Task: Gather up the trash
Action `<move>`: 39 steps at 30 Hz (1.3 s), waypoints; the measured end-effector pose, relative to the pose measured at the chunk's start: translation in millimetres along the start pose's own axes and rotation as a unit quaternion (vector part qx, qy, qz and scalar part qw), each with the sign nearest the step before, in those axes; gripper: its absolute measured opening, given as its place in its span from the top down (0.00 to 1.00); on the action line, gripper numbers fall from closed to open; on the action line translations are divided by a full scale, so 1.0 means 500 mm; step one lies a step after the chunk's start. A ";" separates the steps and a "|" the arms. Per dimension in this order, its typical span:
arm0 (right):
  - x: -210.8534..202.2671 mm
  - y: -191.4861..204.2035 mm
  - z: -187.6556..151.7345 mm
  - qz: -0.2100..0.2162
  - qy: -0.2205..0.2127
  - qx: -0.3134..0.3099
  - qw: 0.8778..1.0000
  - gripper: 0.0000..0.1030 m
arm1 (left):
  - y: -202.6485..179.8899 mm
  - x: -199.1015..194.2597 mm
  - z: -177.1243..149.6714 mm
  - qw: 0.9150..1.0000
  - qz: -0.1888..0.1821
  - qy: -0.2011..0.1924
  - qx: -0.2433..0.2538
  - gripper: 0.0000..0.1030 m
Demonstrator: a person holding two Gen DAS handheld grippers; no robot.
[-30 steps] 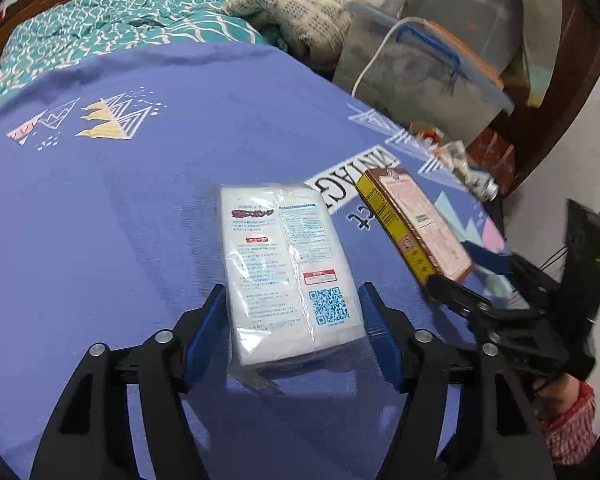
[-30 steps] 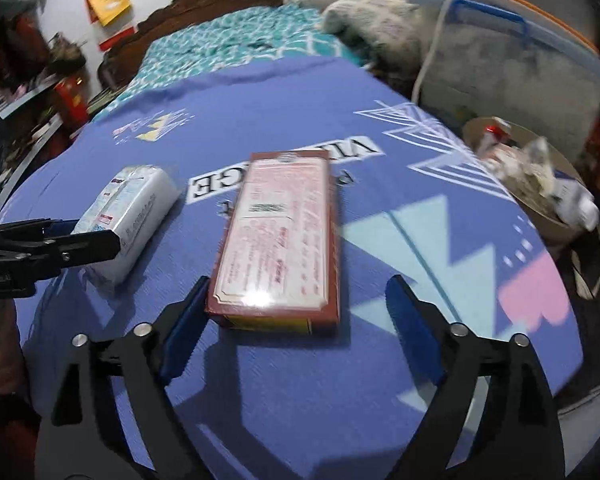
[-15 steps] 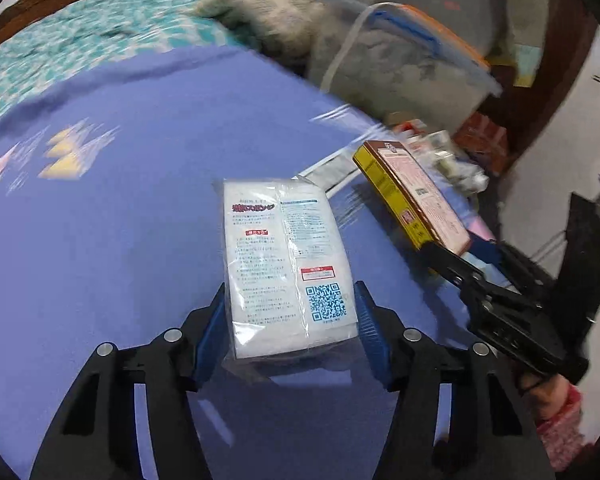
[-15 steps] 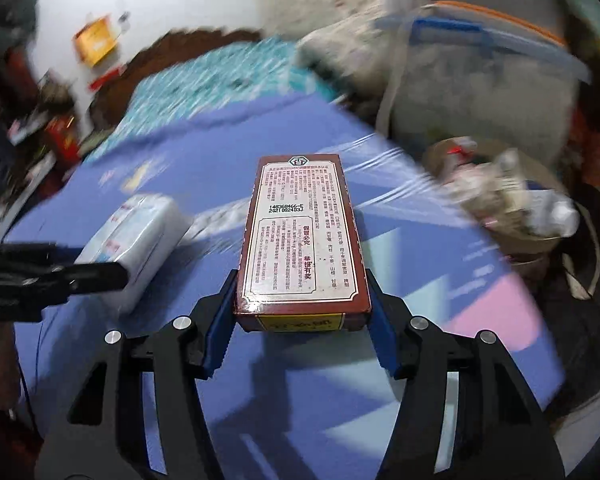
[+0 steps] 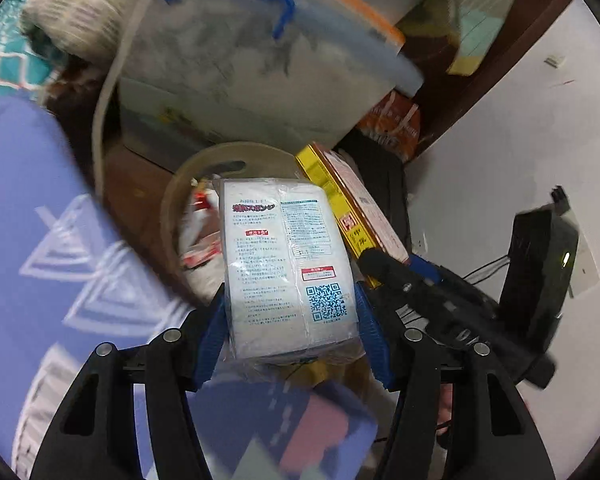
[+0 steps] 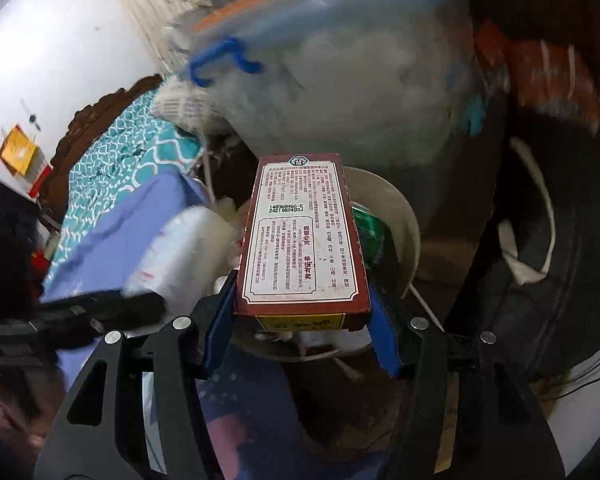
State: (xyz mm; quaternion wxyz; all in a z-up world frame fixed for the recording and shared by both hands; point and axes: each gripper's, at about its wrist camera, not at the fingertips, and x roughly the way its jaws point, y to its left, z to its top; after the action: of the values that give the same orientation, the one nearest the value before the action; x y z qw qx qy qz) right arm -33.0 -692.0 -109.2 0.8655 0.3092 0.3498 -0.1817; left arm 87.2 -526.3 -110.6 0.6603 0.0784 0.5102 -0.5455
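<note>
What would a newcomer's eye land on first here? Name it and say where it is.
First, the white plastic-wrapped pack with a QR code, clamped in the left gripper and filling the middle of the left wrist view. Next, the dark red printed box pinched in the right gripper. Both hang over a round beige bin that already holds wrappers, beside the blue bedspread.

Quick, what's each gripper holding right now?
Left gripper: closed on the white packet.
Right gripper: closed on the red box.
</note>
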 end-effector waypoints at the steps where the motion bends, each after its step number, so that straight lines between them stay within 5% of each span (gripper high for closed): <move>1: 0.014 -0.012 0.012 0.007 0.017 0.005 1.000 0.42 | -0.001 0.019 0.009 1.000 0.001 0.007 -0.003 0.44; 5: 0.074 -0.059 0.055 0.033 0.060 0.036 0.997 0.40 | 0.013 0.093 0.043 0.999 0.028 0.023 -0.021 0.38; 7: 0.106 -0.082 0.072 0.045 0.073 0.062 0.994 0.27 | 0.023 0.110 0.051 0.998 0.044 0.027 -0.027 0.31; 18: 0.024 -0.117 0.055 0.038 -0.036 0.113 0.992 0.24 | 0.048 0.001 0.055 0.998 0.017 -0.031 -0.055 0.23; 24: -0.107 -0.027 -0.041 0.033 -0.120 0.083 0.989 0.24 | 0.046 -0.128 0.001 0.994 0.010 -0.094 -0.053 0.23; 28: -0.145 0.078 -0.135 0.045 -0.143 0.075 0.986 0.22 | 0.049 -0.215 -0.081 0.990 0.055 -0.128 -0.027 0.23; 34: -0.181 0.217 -0.283 0.019 -0.179 0.063 0.982 0.04 | 0.100 -0.317 -0.210 0.982 0.094 -0.157 -0.049 0.22; 39: -0.200 0.286 -0.353 0.006 -0.174 0.060 0.983 0.03 | 0.143 -0.425 -0.305 0.966 0.156 -0.197 -0.068 0.15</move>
State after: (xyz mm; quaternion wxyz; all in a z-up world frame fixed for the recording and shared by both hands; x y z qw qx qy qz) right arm -113.0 -459.2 -78.5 0.8941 0.3266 0.1805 -0.2479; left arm 79.1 -261.5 -52.8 0.8286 0.0035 0.3872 -0.4044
